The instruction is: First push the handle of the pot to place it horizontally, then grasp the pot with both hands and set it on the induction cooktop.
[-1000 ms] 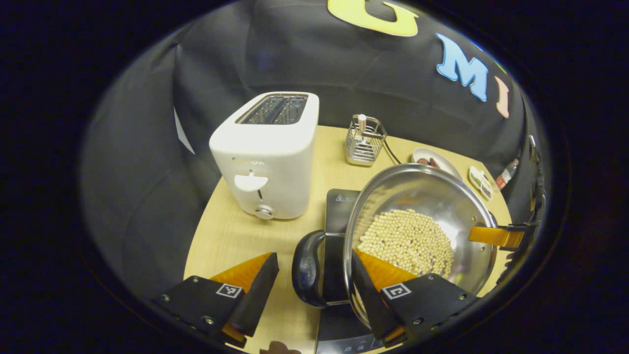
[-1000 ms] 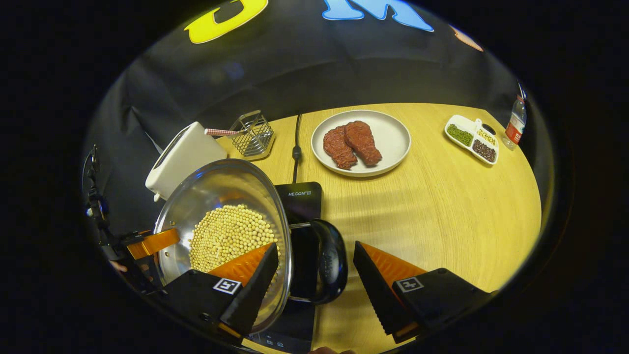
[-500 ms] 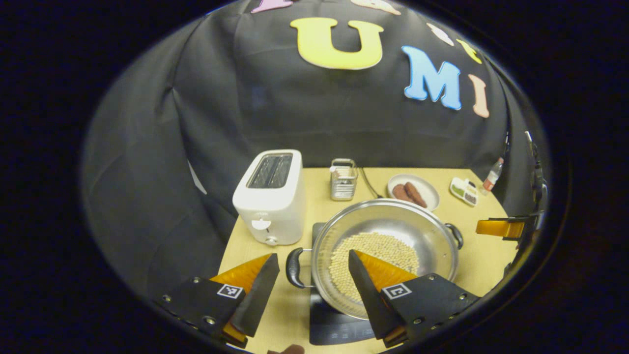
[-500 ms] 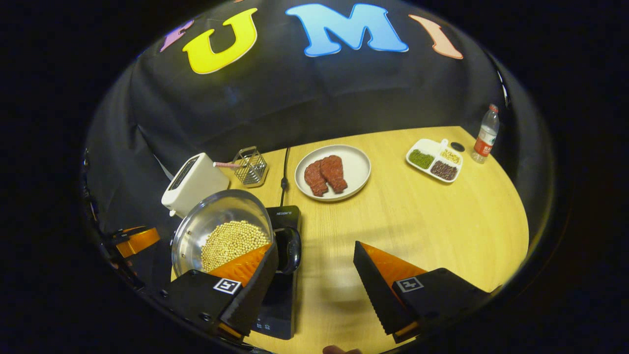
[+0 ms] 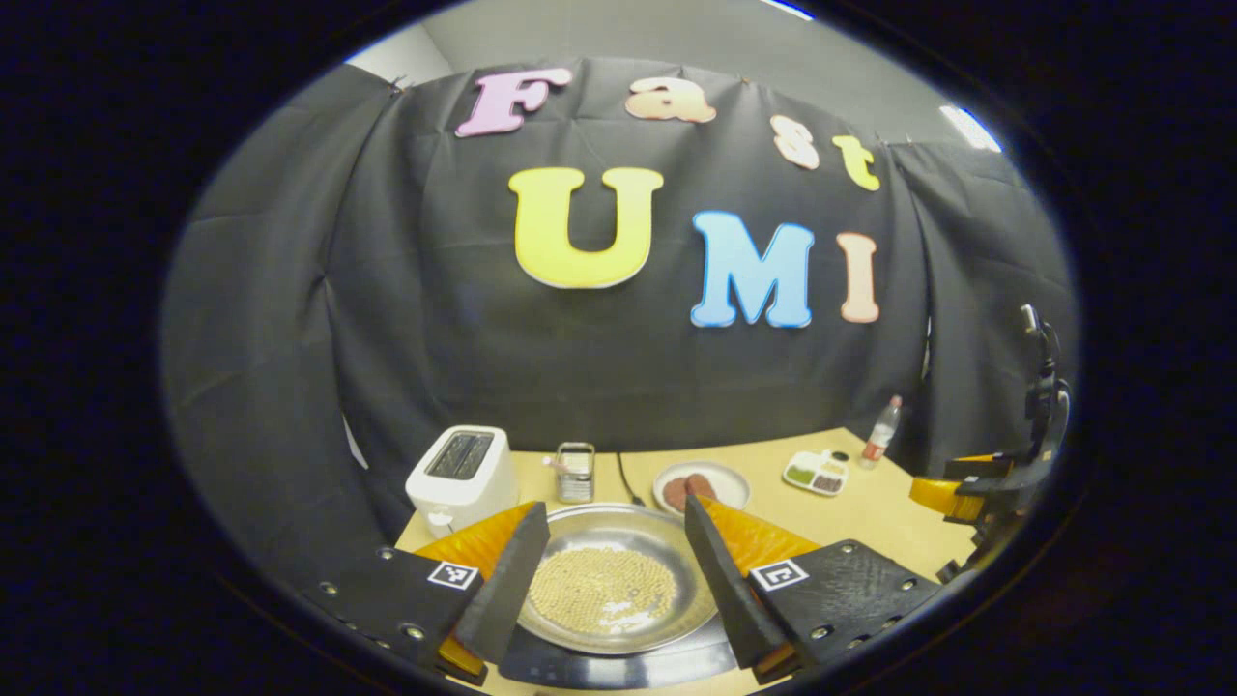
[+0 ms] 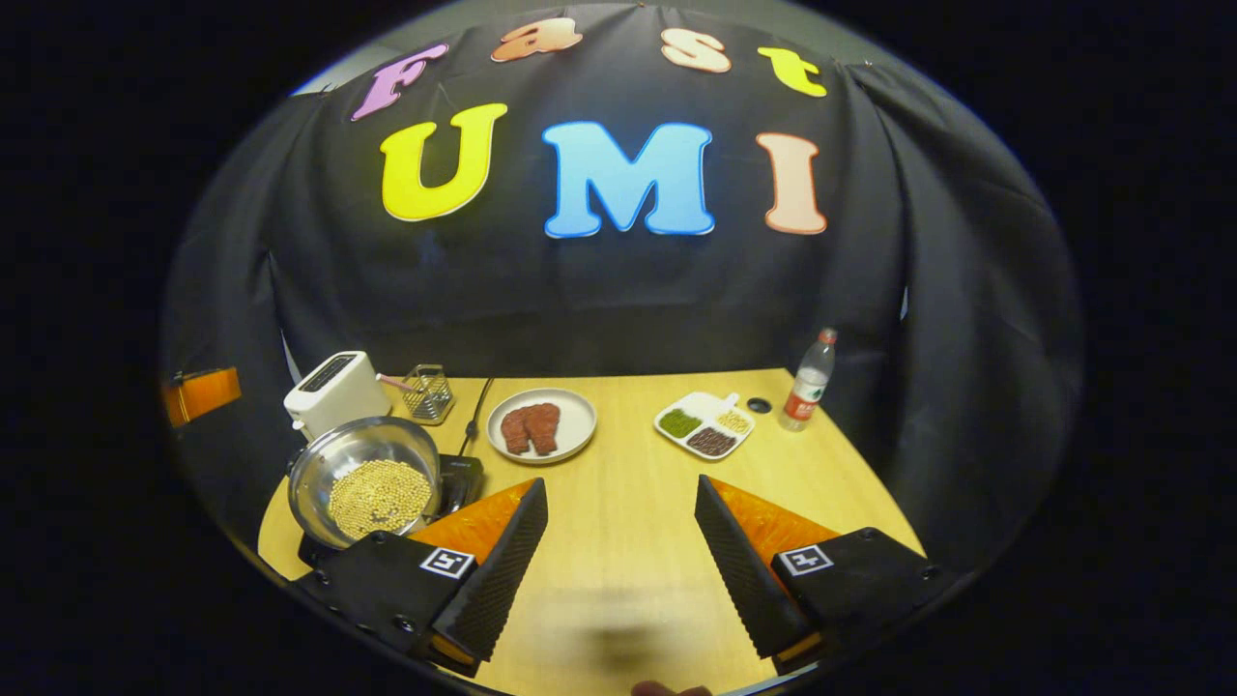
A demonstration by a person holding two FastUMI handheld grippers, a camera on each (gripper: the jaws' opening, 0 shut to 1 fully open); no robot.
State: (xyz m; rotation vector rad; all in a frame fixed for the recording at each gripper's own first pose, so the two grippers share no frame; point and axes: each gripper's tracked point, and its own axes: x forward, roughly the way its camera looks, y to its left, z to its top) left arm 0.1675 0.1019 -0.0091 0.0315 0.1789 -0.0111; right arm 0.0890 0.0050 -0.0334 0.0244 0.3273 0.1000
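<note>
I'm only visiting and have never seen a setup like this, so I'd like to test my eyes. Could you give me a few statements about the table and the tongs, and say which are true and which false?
1. The pot holds pale round beans. True.
2. The pot sits on the black induction cooktop. True.
3. The right tongs are clamped on the pot. False: they stand open over bare table, apart from the pot.
4. The plate holds two reddish pieces of meat. True.
5. The bottle lies on its side. False: it stands upright.
6. The left tongs are shut. False: their fingers are spread, with the pot seen between them.
</note>
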